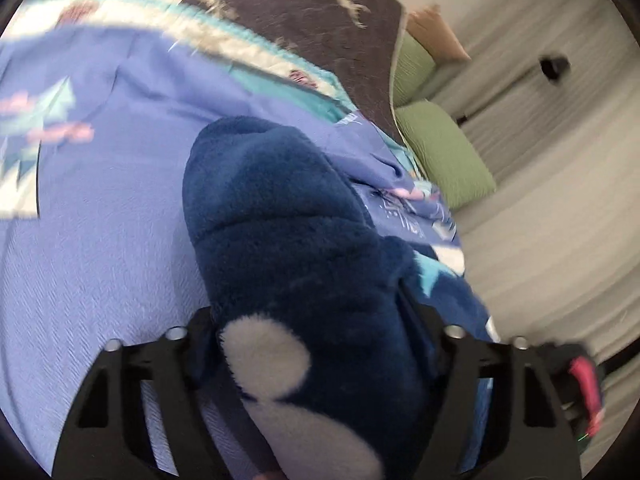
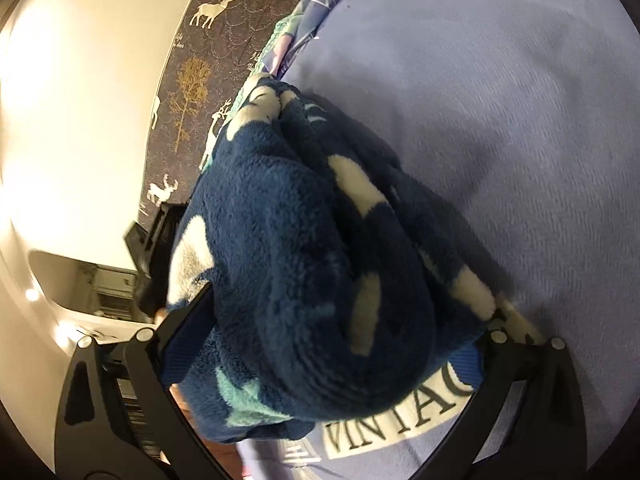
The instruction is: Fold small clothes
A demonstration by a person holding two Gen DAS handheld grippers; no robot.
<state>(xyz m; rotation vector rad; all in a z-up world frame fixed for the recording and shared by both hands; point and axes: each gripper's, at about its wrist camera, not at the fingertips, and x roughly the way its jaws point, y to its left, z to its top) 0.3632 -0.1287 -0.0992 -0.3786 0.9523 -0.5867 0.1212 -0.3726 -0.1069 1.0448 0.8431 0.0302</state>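
A dark blue fleece garment (image 1: 288,232) with white patches hangs bunched between both grippers, above a lilac bedspread (image 1: 100,200). My left gripper (image 1: 316,360) is shut on one end of it; the fleece hides the fingertips. In the right wrist view the same fleece (image 2: 304,264) fills the middle, folded in thick rolls, and my right gripper (image 2: 324,344) is shut on it. The left gripper's black body (image 2: 156,236) shows behind the fleece at the left.
The lilac bedspread (image 2: 500,120) has printed lettering and a teal and white border (image 1: 224,36). A dark rug with deer figures (image 2: 216,60) lies beyond. Two green cushions (image 1: 444,156) and a tan one (image 1: 436,36) lie on the pale floor at the right.
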